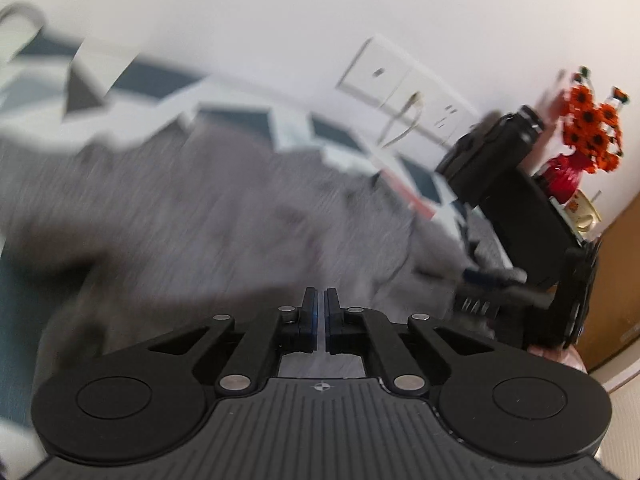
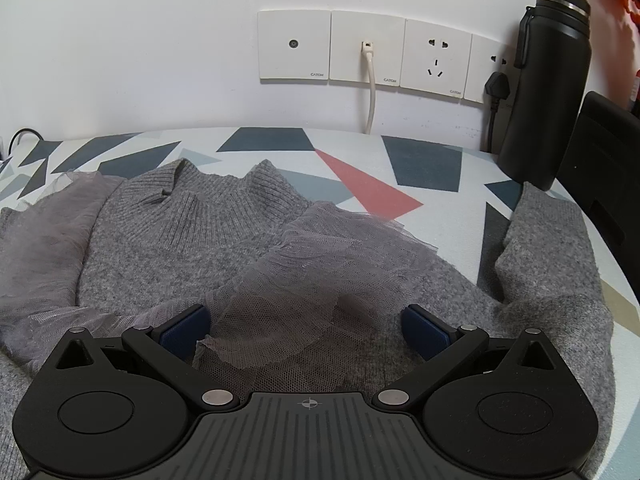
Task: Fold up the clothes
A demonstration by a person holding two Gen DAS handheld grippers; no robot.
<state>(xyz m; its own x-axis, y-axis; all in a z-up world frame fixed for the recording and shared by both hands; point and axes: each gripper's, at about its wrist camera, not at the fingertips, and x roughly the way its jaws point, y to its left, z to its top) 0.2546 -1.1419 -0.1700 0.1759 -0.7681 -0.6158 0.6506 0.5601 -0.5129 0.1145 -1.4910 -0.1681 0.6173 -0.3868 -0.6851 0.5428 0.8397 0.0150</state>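
Folding the grey sweater point(image 2: 192, 232) is the step in hand; it lies spread on the patterned counter point(image 2: 420, 160), collar toward the wall, tulle trim point(image 2: 320, 280) bunched over its middle, one sleeve point(image 2: 548, 240) bent off to the right near the black bottle point(image 2: 548, 80).

Right tool point(image 2: 306, 328): released, blue pads point(image 2: 424, 330) wide apart, straddling the tulle low over the knit. Nothing is gripped.

Left tool point(image 1: 320, 312): clenched, pads nearly touching. No cloth is seen between them, but the view is motion-blurred, so a thin pinch cannot be ruled out.

Judgement on doing the step well:
- The tulle is thin and slippery; knit should be taken together with it, otherwise only mesh is likely lifted.
- The right tool should be lowered until both pads bracket a fold of fabric before closing.
- The sleeve is best brought in across the body first, kept clear of the bottle.
- Lifts should be kept low so the spread body is not dragged out of shape.
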